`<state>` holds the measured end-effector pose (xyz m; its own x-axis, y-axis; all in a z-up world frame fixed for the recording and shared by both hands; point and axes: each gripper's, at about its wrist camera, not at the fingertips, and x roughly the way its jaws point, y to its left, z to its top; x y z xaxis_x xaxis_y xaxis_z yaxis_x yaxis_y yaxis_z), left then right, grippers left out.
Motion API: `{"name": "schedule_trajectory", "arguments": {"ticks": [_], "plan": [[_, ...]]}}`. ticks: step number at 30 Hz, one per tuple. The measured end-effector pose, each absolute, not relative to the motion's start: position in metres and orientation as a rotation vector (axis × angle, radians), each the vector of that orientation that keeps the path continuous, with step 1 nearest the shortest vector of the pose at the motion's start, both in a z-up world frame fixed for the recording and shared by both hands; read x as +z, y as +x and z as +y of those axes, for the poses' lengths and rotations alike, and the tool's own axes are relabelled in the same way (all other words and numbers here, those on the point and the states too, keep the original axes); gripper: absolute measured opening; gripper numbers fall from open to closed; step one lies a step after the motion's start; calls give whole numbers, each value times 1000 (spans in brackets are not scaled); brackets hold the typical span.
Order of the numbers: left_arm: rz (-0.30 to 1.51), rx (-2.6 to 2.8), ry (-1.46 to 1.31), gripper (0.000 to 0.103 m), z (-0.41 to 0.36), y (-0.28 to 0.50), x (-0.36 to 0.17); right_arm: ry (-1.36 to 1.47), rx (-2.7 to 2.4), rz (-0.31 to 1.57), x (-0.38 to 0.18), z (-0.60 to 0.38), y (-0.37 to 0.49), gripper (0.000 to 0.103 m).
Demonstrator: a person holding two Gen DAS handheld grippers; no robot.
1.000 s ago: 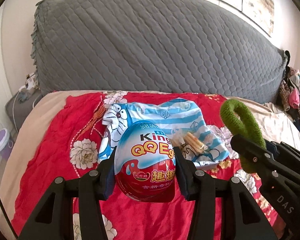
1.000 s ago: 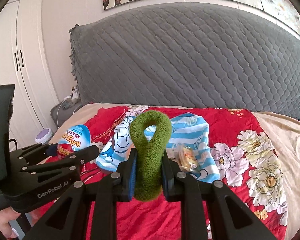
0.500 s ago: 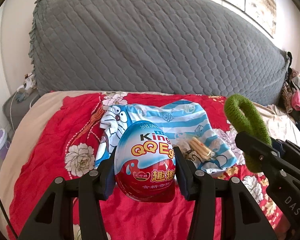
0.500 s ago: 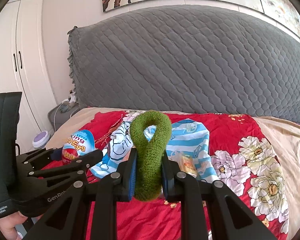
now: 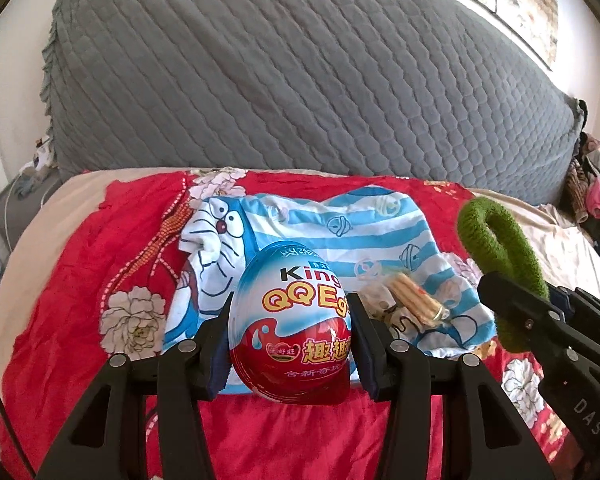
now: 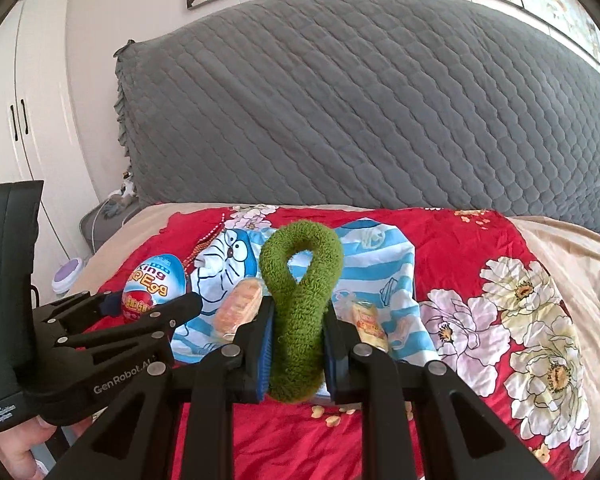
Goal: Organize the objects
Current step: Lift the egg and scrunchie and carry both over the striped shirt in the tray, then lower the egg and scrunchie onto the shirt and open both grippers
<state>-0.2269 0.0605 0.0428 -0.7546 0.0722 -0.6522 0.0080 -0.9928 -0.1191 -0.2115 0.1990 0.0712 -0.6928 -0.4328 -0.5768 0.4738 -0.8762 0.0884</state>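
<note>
My left gripper (image 5: 290, 338) is shut on a blue and red King QQ Egg (image 5: 290, 328) and holds it above the bed; the egg also shows in the right wrist view (image 6: 154, 288). My right gripper (image 6: 298, 344) is shut on a green fuzzy hair loop (image 6: 300, 304), held upright; the loop shows at the right of the left wrist view (image 5: 500, 264). A blue striped Doraemon cloth (image 5: 332, 240) lies spread on the red floral sheet (image 5: 100, 264), just beyond both grippers. Two wrapped snack packets (image 6: 240, 306) (image 6: 368, 320) lie on the cloth.
A large grey quilted headboard cushion (image 5: 300, 80) stands behind the bed. A grey bedside stand (image 5: 16, 200) and white wardrobe doors (image 6: 24, 128) are to the left. A pile of clothes (image 5: 596, 196) sits at the far right. Beige bedding (image 6: 572, 248) lies right of the red sheet.
Both grippers have moved forward and lower toward the Doraemon cloth, which now looks larger and nearer. Both stay shut on their objects.
</note>
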Motion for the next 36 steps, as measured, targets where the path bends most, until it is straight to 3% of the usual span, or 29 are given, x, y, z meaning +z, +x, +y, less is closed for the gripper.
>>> {"name": "schedule_trajectory", "arguments": {"ticks": [36], "plan": [[-110, 2917, -1067, 52, 67, -294, 4, 770, -2506, 52, 25, 181, -267, 21]]}}
